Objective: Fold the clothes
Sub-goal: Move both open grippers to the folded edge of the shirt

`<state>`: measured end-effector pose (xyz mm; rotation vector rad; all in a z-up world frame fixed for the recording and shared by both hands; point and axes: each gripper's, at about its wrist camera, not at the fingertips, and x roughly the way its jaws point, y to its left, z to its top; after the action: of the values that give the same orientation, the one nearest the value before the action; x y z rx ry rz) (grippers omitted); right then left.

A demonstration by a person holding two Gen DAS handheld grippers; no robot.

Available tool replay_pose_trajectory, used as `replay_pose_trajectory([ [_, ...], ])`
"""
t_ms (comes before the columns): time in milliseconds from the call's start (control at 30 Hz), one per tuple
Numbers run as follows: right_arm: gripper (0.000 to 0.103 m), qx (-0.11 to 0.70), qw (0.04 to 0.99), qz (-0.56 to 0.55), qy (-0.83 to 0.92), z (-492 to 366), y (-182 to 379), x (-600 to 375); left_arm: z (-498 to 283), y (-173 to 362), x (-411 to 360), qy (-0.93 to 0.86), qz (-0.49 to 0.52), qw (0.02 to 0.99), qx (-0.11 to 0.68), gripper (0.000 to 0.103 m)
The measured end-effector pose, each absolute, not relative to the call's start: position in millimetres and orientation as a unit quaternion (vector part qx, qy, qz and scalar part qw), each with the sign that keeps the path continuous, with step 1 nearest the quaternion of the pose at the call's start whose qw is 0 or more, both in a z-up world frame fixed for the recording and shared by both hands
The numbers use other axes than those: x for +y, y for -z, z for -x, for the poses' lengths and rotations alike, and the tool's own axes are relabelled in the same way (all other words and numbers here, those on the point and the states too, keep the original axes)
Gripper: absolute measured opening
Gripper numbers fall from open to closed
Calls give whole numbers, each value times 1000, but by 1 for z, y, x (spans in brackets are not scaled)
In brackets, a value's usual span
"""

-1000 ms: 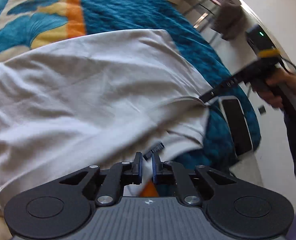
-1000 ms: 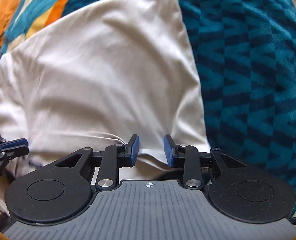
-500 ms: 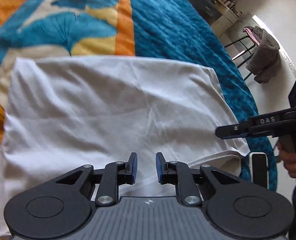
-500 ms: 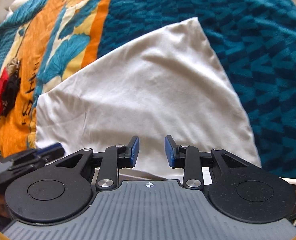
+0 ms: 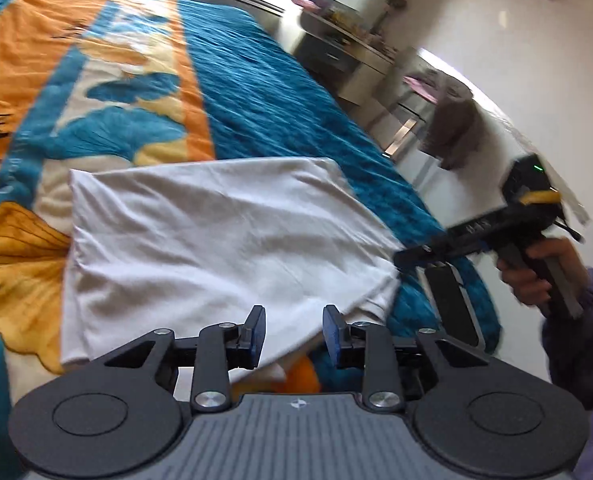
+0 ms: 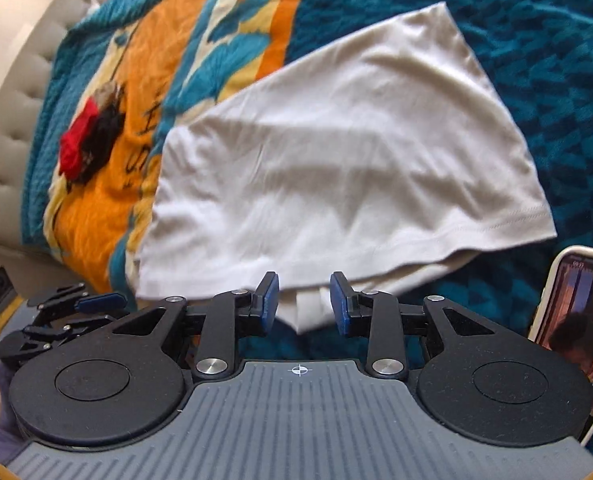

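Note:
A white garment (image 5: 216, 236) lies folded flat on the bed's patterned blanket (image 5: 256, 92), its hemmed edge nearest me. In the left wrist view my left gripper (image 5: 294, 334) hovers above that near edge. Its jaws are opening and nothing is between them. From the right wrist view the white garment (image 6: 336, 160) spreads ahead of my right gripper (image 6: 303, 302), which is open and holds nothing, above the hem. The right gripper (image 5: 406, 258), held by a hand (image 5: 532, 276), floats off the garment's right corner. The left gripper (image 6: 84, 312) shows at the lower left.
A phone (image 6: 576, 312) lies on the blanket by the garment's right corner, seen as a dark phone (image 5: 452, 304) in the left view. A red and black clothes pile (image 6: 88, 148) sits further up the bed near the padded headboard (image 6: 16, 80). A desk (image 5: 336, 44) and draped chair (image 5: 456, 132) stand beyond.
Both grippers have drawn back and upward from the garment's near edge, so more of it shows. The left jaws went from nearly shut to apart. The right jaws kept their width.

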<state>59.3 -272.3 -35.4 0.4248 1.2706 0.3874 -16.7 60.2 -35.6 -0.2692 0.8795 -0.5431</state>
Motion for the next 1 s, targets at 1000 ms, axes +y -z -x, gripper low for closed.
replay_pose_trajectory([
  [1000, 57, 411, 834, -368, -19, -154, 65, -366, -115, 90, 188, 37, 331, 854, 399, 45],
])
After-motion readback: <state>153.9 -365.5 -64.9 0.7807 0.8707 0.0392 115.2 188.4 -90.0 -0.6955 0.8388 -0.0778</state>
